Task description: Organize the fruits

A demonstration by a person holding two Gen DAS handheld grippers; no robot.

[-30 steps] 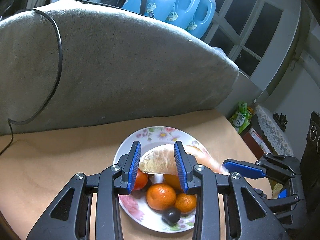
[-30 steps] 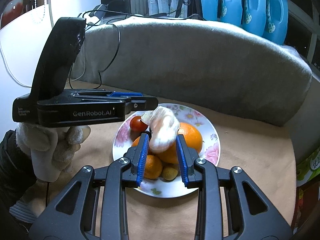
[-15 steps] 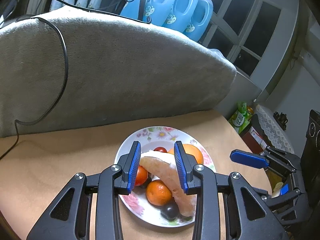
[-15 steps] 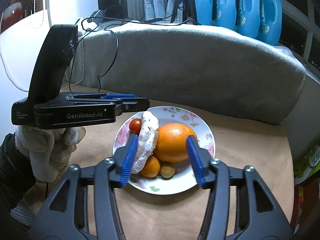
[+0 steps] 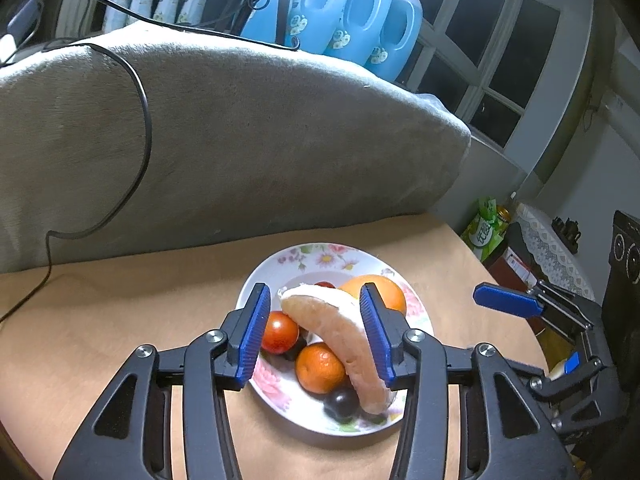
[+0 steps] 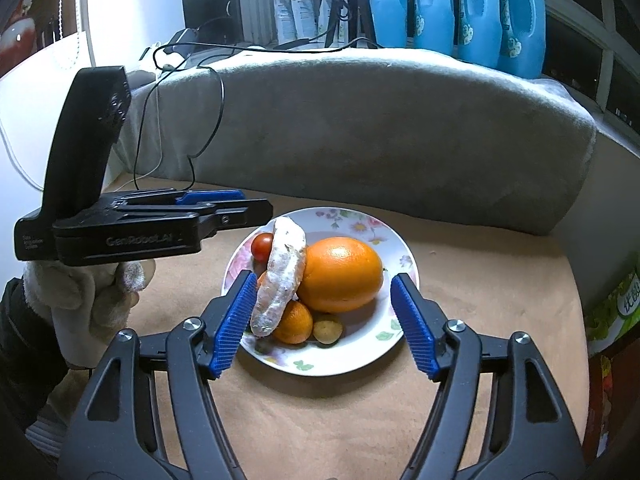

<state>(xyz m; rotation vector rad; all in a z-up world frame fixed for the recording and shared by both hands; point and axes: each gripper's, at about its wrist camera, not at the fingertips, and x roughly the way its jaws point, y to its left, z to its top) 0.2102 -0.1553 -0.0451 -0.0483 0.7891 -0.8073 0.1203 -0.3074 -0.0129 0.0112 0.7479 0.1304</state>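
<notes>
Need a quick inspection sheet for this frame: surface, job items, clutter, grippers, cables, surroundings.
Surface: tan table, bare around the plate.
Job's things: floral plate holds a large orange, a pomelo wedge lying over the pile, two tomatoes, a mandarin, a dark grape and a small brown fruit.
Clutter: nothing seen on the table.
Grippers: left gripper and right gripper both opening; neither grips the wedge.
Cables: black cable draped over the grey blanket.
Surroundings: blue detergent bottles, dark window, gloved hand.
</notes>
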